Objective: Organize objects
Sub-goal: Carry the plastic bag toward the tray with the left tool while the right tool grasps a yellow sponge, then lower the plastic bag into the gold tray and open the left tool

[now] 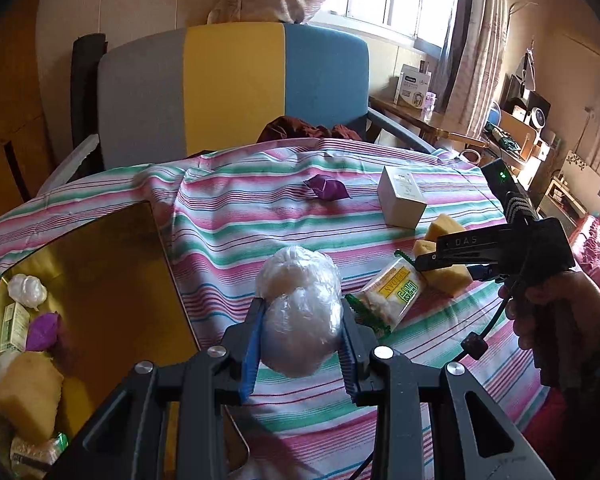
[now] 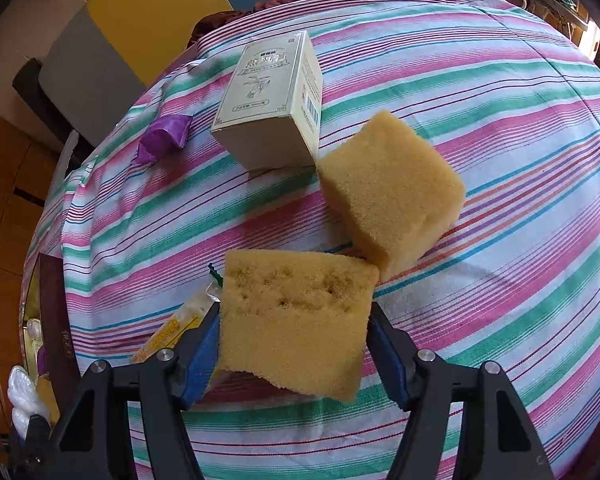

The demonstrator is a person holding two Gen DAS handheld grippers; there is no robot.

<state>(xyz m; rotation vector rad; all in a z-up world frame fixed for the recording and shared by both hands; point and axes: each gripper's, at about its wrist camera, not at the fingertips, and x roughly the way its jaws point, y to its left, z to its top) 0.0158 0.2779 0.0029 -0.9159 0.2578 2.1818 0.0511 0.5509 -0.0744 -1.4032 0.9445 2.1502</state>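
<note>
- Left claw [image 1: 300, 332] is clamped on a white plastic-wrapped bundle [image 1: 300, 312], holding it above the striped cloth [image 1: 228, 232] on the desk.
- To its left sits the gold tray [image 1: 112, 280], already holding a sponge, a purple wrapper, a small box and a white bundle.
- Right claw [image 2: 296, 340] straddles the near sponge [image 2: 296, 316], blue pads at both its sides; I cannot tell whether they press it.
- A second sponge [image 2: 388, 192] touches the first one's far corner, beside the cream box [image 2: 272, 104].
- Purple wrapper [image 2: 164, 136] lies apart, left of the box; a snack packet [image 1: 392, 292] peeks beside the near sponge.
</note>
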